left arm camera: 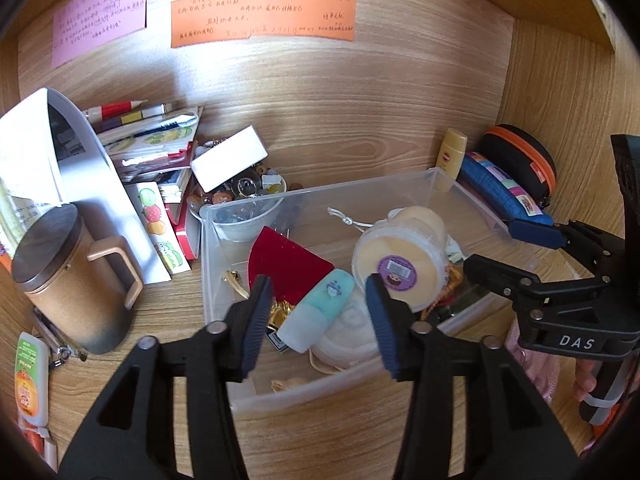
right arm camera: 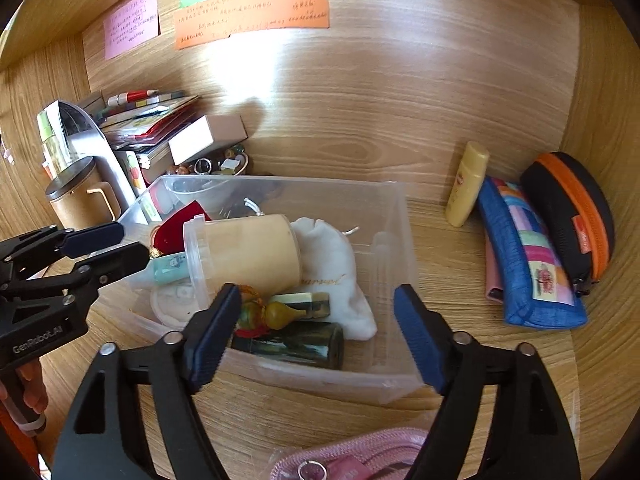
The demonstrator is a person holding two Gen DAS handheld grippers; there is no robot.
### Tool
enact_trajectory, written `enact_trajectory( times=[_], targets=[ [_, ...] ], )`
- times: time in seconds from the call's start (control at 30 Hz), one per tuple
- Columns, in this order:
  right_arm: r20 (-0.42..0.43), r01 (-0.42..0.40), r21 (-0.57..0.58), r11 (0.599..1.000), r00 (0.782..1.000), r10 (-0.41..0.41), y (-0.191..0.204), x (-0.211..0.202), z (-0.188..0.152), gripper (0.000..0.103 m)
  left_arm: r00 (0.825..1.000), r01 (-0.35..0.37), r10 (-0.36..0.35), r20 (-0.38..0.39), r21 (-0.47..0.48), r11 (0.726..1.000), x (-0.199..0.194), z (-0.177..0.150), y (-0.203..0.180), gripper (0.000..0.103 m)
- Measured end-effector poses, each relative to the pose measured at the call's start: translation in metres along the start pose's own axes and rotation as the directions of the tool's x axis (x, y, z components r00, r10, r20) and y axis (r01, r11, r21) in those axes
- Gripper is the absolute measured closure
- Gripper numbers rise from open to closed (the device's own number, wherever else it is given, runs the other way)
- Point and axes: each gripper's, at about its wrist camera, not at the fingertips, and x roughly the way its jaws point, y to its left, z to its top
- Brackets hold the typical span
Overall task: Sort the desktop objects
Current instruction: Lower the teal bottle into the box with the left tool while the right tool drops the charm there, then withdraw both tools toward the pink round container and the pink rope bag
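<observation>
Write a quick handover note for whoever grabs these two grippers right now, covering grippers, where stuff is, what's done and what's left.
Left gripper: open, empty, over the clear bin.
Right gripper: open, empty, at the bin's near wall.
In the bin: round tub, teal bottle, white pouch, red velvet piece, dark cylinder.
Still on the desk: yellow bottle, blue pencil case, black case, brown mug, book pile.
Left to do: probably sort those remaining items.
</observation>
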Motion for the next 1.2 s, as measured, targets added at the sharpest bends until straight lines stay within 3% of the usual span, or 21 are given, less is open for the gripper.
enact_trajectory(
  times=[0.33, 0.9, 1.2],
  targets=[
    [0.008, 0.004, 0.029, 1.000, 1.000, -0.004, -0.014, -0.030, -0.020, 0.014, 0.999, -0.026, 0.025, 0.028, 0.018, 1.000, -0.034, -0.017, -0.018, 0.030],
    [-0.002, 0.037, 0.096, 0.995, 0.999, -0.038, -0.047, -0.071, -0.073, 0.012, 1.000, 0.004, -0.004, 0.003, 0.037, 0.999, -0.071, -0.069, -0.062, 0.029],
    [-0.035, 0.047, 0.091, 0.995, 0.998, -0.044, -0.053, -0.075, -0.098, 0.012, 0.996, 0.077, -0.075, -0.040, 0.053, 0.996, -0.076, -0.103, -0.091, 0.029]
  ],
)
